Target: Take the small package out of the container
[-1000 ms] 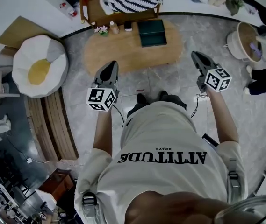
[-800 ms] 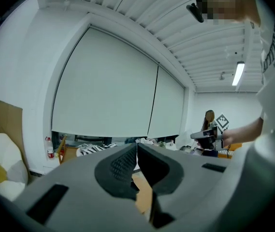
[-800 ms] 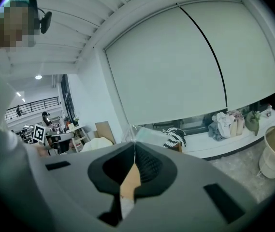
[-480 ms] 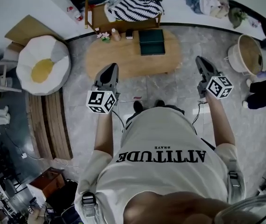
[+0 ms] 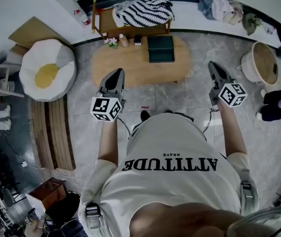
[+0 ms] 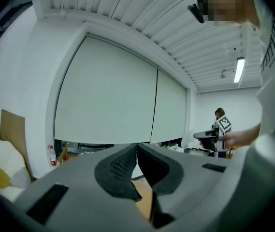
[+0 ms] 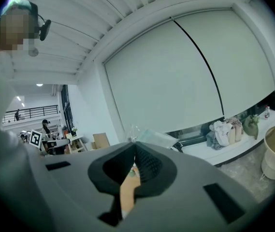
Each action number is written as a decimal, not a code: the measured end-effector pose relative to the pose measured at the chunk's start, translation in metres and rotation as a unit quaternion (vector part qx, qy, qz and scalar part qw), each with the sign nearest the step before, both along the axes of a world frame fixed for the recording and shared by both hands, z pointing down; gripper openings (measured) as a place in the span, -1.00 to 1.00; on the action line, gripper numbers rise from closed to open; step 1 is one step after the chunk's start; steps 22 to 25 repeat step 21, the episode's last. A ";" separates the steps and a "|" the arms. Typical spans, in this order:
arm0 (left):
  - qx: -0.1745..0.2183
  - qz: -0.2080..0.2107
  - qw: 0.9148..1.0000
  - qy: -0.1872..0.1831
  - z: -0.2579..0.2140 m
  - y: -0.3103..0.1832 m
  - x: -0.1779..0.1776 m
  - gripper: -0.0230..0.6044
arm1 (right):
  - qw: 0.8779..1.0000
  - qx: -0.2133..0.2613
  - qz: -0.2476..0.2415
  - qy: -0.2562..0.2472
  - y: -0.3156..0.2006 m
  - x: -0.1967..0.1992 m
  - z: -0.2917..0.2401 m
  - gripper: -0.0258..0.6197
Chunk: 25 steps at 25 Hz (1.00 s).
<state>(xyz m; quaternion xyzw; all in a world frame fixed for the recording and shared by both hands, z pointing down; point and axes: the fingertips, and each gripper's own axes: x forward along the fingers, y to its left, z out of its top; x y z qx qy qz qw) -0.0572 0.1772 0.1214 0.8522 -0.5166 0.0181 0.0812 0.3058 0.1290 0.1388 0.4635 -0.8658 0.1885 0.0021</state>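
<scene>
A dark green container (image 5: 160, 48) sits on the far side of the oval wooden table (image 5: 130, 65) in front of the person. Both grippers are held level in the air on the near side of the table, apart from it. My left gripper (image 5: 114, 74) is shut, its fingertips meeting with nothing between them (image 6: 137, 146). My right gripper (image 5: 213, 67) is shut too, and a thin, clear, crinkled small package (image 7: 149, 137) sticks out past its tips, pinched between them. That package is too small to make out in the head view.
A bench with a striped cloth (image 5: 142, 11) stands behind the table. An egg-shaped cushion (image 5: 46, 70) and wooden slats (image 5: 56, 132) lie at the left, and a round basket (image 5: 261, 60) stands at the right. Small bottles and flowers (image 5: 113, 41) stand on the table's far left.
Both grippers have lifted a little while staying shut. The right one has drifted slightly to the right in the head view. The table now sits a bit farther from the tips.
</scene>
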 end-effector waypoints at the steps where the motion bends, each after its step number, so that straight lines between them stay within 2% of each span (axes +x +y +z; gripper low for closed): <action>1: 0.001 -0.001 1.000 0.001 0.000 0.000 0.000 -0.85 | 1.000 0.001 0.000 -0.001 0.000 0.000 -0.001 -0.85; 25: 0.006 -0.010 1.000 0.011 -0.005 0.002 -0.009 -0.85 | 1.000 0.003 -0.017 0.003 0.002 -0.018 -0.003 -0.85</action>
